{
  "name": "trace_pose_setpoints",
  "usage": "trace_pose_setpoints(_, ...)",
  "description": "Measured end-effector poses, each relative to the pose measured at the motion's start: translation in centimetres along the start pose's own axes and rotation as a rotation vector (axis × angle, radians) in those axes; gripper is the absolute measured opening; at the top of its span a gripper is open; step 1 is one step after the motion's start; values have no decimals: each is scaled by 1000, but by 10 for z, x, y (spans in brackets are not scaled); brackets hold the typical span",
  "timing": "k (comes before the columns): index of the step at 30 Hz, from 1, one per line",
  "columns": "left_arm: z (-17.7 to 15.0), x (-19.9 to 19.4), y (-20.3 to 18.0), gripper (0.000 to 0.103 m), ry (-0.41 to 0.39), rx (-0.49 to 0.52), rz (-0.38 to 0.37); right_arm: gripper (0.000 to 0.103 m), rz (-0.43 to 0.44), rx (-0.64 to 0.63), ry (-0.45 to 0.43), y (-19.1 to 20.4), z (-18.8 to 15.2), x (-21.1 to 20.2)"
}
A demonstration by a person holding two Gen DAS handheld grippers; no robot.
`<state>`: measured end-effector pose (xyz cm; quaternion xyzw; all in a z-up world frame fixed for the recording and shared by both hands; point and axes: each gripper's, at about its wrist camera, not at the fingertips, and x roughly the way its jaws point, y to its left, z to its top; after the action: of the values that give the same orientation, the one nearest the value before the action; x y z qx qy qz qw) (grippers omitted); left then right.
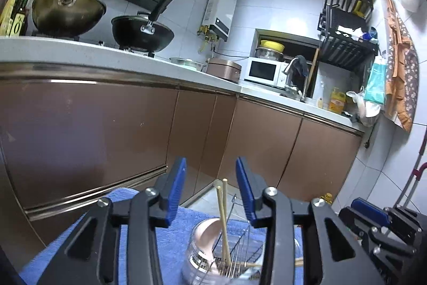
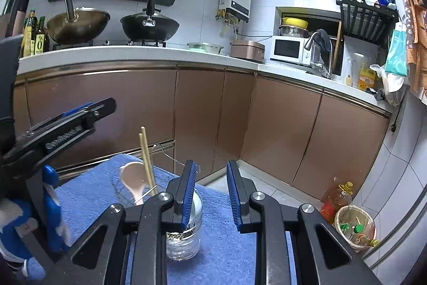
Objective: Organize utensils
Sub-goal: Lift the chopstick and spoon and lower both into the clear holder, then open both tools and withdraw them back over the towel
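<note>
Two wooden chopsticks (image 1: 223, 215) and a pink spoon (image 1: 206, 237) stand in a clear holder (image 1: 192, 258) with a wire rack, on a blue towel (image 1: 170, 239). My left gripper (image 1: 210, 191) is open and empty, above the holder. In the right wrist view the chopsticks (image 2: 146, 159) and spoon (image 2: 133, 183) stand in the holder at left. A second clear jar (image 2: 186, 239) with a perforated insert sits just below my right gripper (image 2: 210, 194), which is open and empty. The left gripper (image 2: 80, 116) shows at far left, its jaws edge-on.
Brown cabinet doors (image 2: 202, 114) and a white counter (image 2: 133, 52) with two woks lie ahead. A bin (image 2: 355, 226) and an oil bottle (image 2: 336, 199) stand on the floor at right. The towel's far edge (image 2: 213, 191) drops to the floor.
</note>
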<state>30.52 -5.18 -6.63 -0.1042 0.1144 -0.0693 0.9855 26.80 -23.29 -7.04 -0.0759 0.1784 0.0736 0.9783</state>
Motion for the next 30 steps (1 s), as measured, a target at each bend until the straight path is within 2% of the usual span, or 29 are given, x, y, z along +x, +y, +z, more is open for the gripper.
trace_pose_setpoints(6, 13, -50, 12, 46, 31, 27, 7, 23, 18, 26, 0, 2, 3, -37)
trace_pose_setpoints(11, 11, -84, 29, 49, 81, 44, 26, 23, 37, 44, 14, 8, -6, -67)
trace_pose_setpoints(13, 9, -97, 35, 52, 94, 59, 49, 23, 45, 55, 17, 9, -10, -78)
trace_pose_setpoints(14, 9, -104, 39, 57, 100, 63, 58, 23, 46, 61, 20, 11, -13, -85)
trace_pose_setpoints(19, 7, -134, 59, 58, 116, 88, 113, 25, 52, 80, 30, 18, -23, -107)
trace_pose_setpoints(24, 2, -161, 81, 58, 149, 78, 135, 27, 70, 119, 41, 25, -30, -122)
trace_pose_setpoints(30, -4, -187, 99, 58, 138, 67, 183, 28, 96, 125, 65, 41, -39, -131)
